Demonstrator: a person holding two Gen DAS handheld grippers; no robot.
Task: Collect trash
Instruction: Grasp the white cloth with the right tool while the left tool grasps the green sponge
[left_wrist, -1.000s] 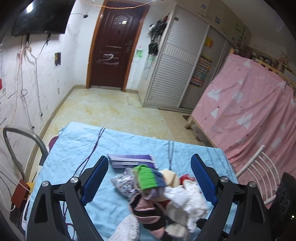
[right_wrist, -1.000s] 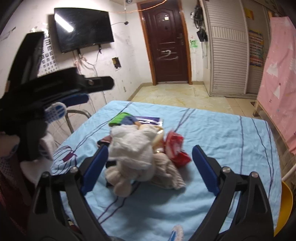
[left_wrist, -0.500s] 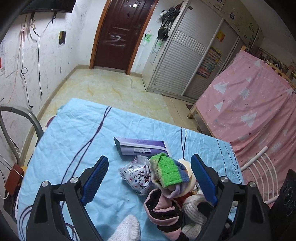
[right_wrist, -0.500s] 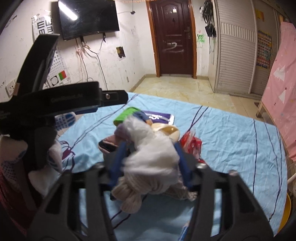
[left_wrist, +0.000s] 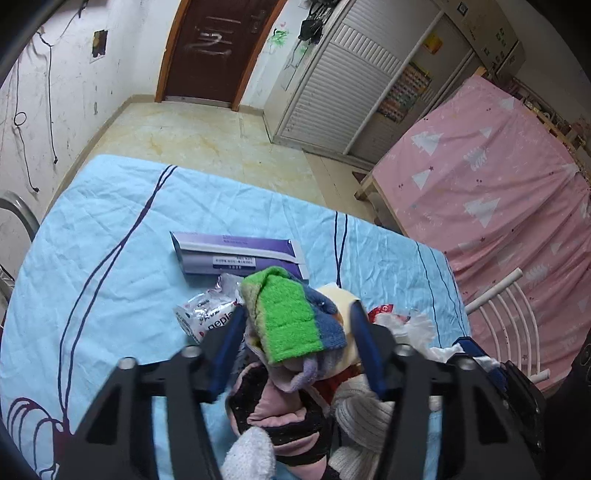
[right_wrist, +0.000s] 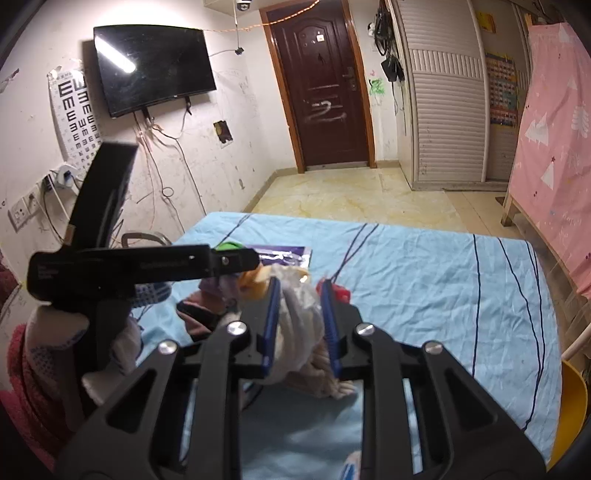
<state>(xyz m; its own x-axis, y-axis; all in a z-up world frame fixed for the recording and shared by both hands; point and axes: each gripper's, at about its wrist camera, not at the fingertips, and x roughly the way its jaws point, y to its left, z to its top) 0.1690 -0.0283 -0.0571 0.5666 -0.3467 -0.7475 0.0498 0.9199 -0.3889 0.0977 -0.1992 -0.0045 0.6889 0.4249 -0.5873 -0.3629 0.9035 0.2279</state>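
We've got a messy heap in the middle of the blue sheet (left_wrist: 96, 266), and it's crowded: a purple box (left_wrist: 236, 256) lies flat at frame centre in the left view with its long side running left to right, a crinkled silver wrapper (left_wrist: 205, 314) sits just below it touching the pile, and a red wrapper (left_wrist: 382, 312) pokes out on the right side. Our left gripper (left_wrist: 297, 343) has its blue pads clenched on the green-and-blue sock (left_wrist: 295, 317), which lies with its long axis running from upper left to lower right, the cuff end toward the box. A pink-and-black glove (left_wrist: 273, 410) lies underneath, low in the frame, partly hidden by the fingers. Our right gripper (right_wrist: 299, 325) is squeezed onto a white bunched cloth (right_wrist: 299, 314) at centre frame in the right view; the cloth hangs roughly up and down between the pads. The left gripper's black body crosses the left half of that view and blocks the pile's far side. The sheet is open to the right and far side, running to its edge by the tiled floor (right_wrist: 354, 195); a pink curtain (left_wrist: 491, 192) closes off the right edge.
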